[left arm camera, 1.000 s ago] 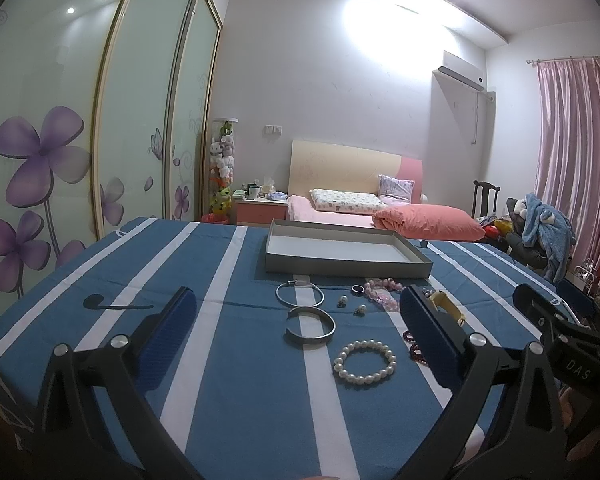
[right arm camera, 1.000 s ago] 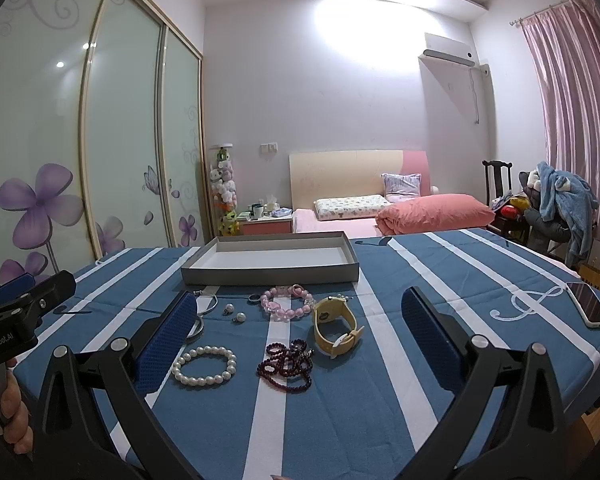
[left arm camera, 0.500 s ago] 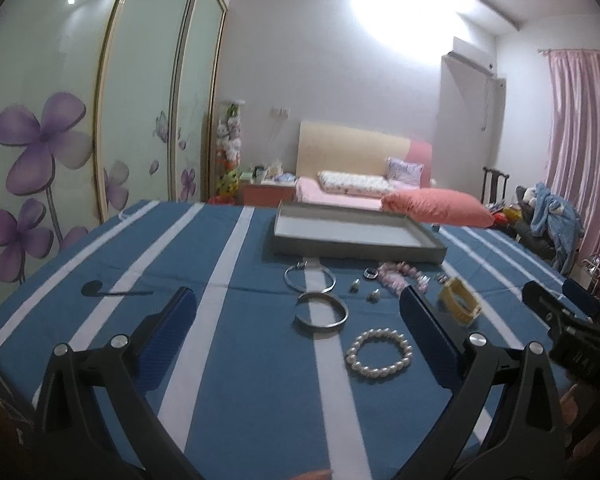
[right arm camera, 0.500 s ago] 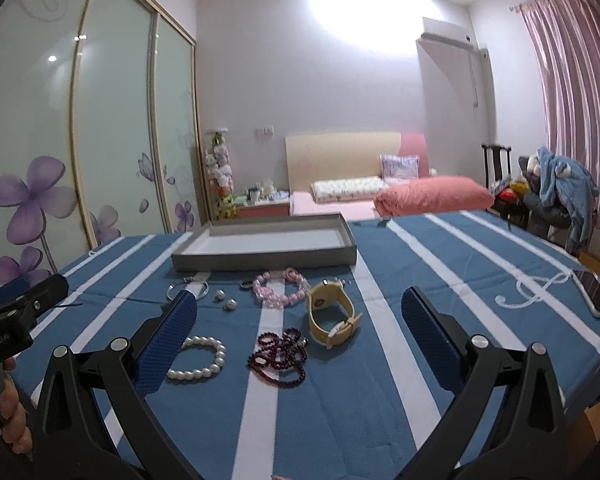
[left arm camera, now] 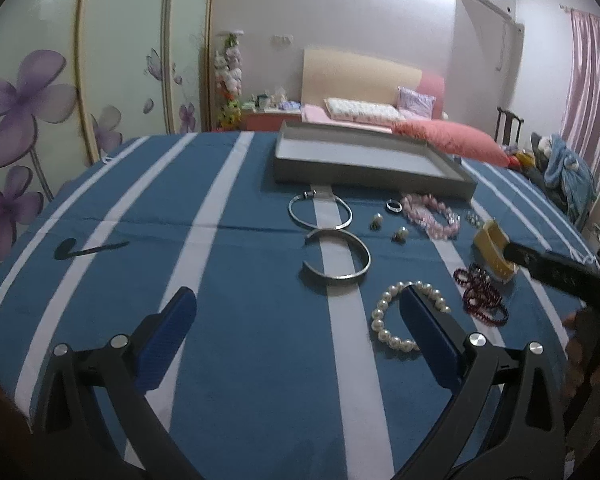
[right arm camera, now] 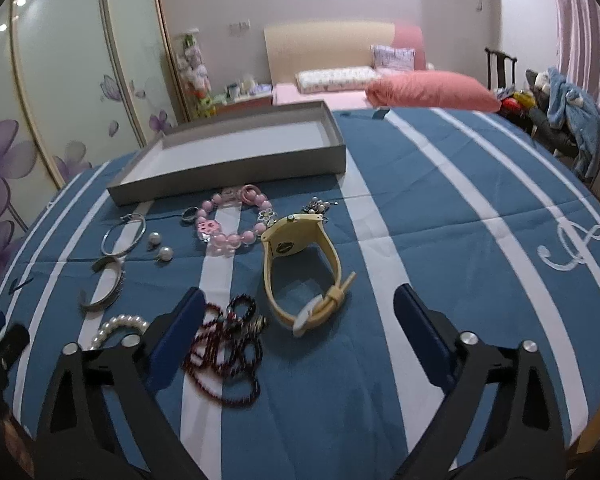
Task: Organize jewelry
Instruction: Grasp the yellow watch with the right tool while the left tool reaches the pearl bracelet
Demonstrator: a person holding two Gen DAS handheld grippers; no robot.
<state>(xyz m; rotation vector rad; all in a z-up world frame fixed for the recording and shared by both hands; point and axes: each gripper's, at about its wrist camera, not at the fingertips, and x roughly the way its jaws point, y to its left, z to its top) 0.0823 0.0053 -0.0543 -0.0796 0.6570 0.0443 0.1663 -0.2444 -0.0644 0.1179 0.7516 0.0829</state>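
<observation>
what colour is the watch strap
Pale yellow, cream-like. The watch shows best in the right wrist view, lying on the blue striped cloth.

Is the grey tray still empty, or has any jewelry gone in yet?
Empty. The grey tray shows only bare pale floor in both views; the watch and bracelets lie on the cloth outside it.

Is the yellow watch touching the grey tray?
Apart. The right wrist view shows blue cloth between the yellow watch and the grey tray.
</observation>
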